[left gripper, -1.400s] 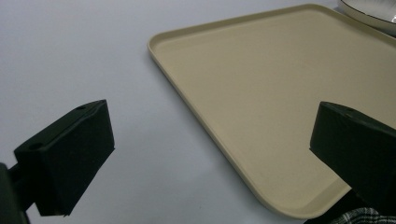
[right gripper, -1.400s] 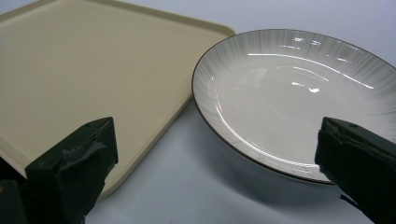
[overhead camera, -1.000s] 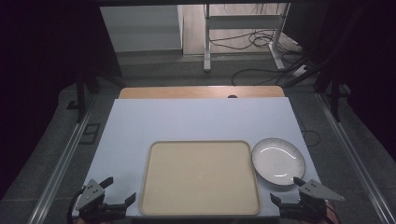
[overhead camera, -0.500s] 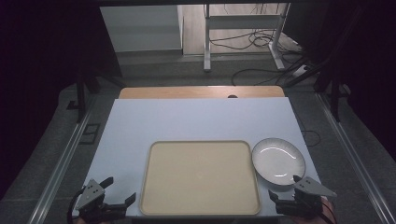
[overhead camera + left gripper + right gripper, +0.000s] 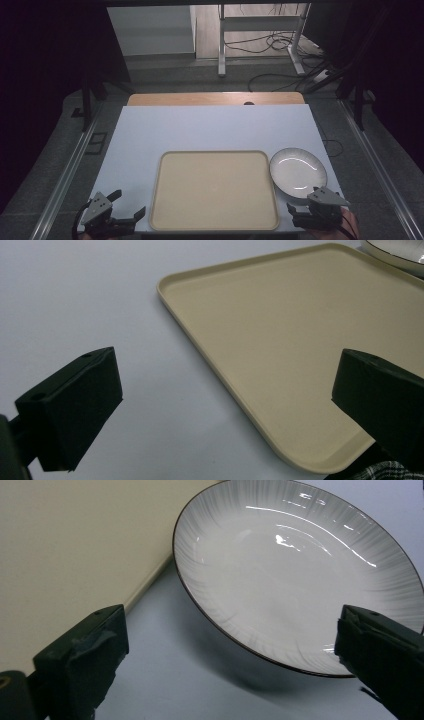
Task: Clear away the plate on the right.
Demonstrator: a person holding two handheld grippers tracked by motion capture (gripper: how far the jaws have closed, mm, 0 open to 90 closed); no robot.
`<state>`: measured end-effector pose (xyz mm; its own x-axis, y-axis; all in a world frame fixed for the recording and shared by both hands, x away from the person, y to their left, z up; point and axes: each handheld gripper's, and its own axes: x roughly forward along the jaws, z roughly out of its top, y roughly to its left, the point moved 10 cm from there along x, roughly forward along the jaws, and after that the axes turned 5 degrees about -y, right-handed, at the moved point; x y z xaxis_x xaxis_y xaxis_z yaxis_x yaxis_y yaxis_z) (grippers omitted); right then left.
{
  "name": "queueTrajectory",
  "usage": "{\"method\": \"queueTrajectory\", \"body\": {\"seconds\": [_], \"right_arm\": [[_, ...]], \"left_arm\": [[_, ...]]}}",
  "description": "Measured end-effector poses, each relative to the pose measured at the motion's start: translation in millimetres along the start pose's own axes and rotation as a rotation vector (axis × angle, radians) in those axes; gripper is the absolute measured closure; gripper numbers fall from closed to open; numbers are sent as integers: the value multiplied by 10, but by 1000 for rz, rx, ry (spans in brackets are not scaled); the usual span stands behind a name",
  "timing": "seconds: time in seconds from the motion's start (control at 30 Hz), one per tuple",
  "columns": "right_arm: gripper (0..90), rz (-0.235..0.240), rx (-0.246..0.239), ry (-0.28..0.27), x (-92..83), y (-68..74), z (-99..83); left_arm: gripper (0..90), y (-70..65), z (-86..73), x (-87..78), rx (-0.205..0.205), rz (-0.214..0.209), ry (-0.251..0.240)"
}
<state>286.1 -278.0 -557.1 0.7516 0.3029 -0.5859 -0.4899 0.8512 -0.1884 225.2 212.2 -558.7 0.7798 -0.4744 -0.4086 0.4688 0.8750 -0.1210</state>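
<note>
My right tool sits at the near right corner of the table, jaws spread wide and holding nothing. The plate lies just ahead of it, slightly toward the tray — in the right gripper view the plate's near rim falls between the two jaws but still ahead of their tips. The plate is round, so no long axis to line up with; what matters is the rim.

The plate's left edge overhangs or touches the tray's right rim — I cannot tell which. To its right only a narrow strip of table remains before the edge.

My left tool, also open and empty, rests off the tray's near left corner, well apart from the plate. I judge the right one takes the grasp, going straight forward.
</note>
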Motion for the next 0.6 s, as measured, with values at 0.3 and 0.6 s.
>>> {"method": "queueTrajectory", "body": {"seconds": [0.3,0.6], "right_arm": [[115,-39,-128,49,38,25,-8],[204,-75,-259,85,68,69,8]], "left_arm": [[0,-3,-2,3,2,-2,3],[0,-4,-4,6,4,-3,6]]}}
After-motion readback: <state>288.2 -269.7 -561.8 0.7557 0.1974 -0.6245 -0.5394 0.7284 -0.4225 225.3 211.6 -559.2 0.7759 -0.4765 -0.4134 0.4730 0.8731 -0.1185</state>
